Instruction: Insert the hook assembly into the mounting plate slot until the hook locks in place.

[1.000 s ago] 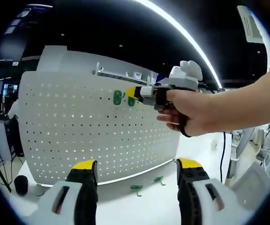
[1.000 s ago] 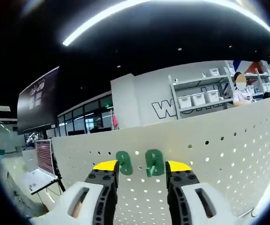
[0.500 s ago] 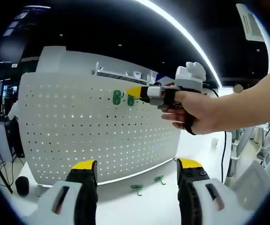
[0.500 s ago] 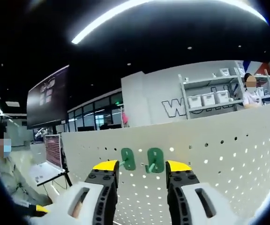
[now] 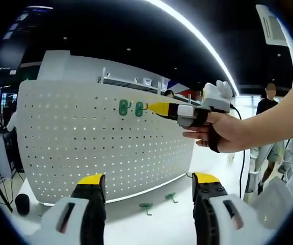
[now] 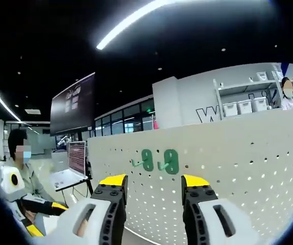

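A white pegboard [image 5: 95, 148] stands upright on the table. Two green hooks hang side by side near its top, one [image 5: 123, 107] left of the other [image 5: 138, 108]; in the right gripper view they show as the left hook [image 6: 147, 160] and the right hook [image 6: 170, 161]. My right gripper [image 5: 155, 107], held by a hand, points its yellow tips at the right hook from a short gap away. From its own camera, the right gripper [image 6: 154, 181] is open with nothing between its jaws. My left gripper [image 5: 149, 181] stands open and empty, low before the board.
Two more green hooks [image 5: 147, 206] [image 5: 171, 195] lie on the white table at the pegboard's foot. A seated person [image 6: 21, 173] and a laptop [image 6: 70, 171] are off to the board's side. Shelving [image 6: 243, 99] stands behind the board.
My right gripper has drawn back from the pegboard, leaving both green hooks hanging on it. My left gripper has stayed put.
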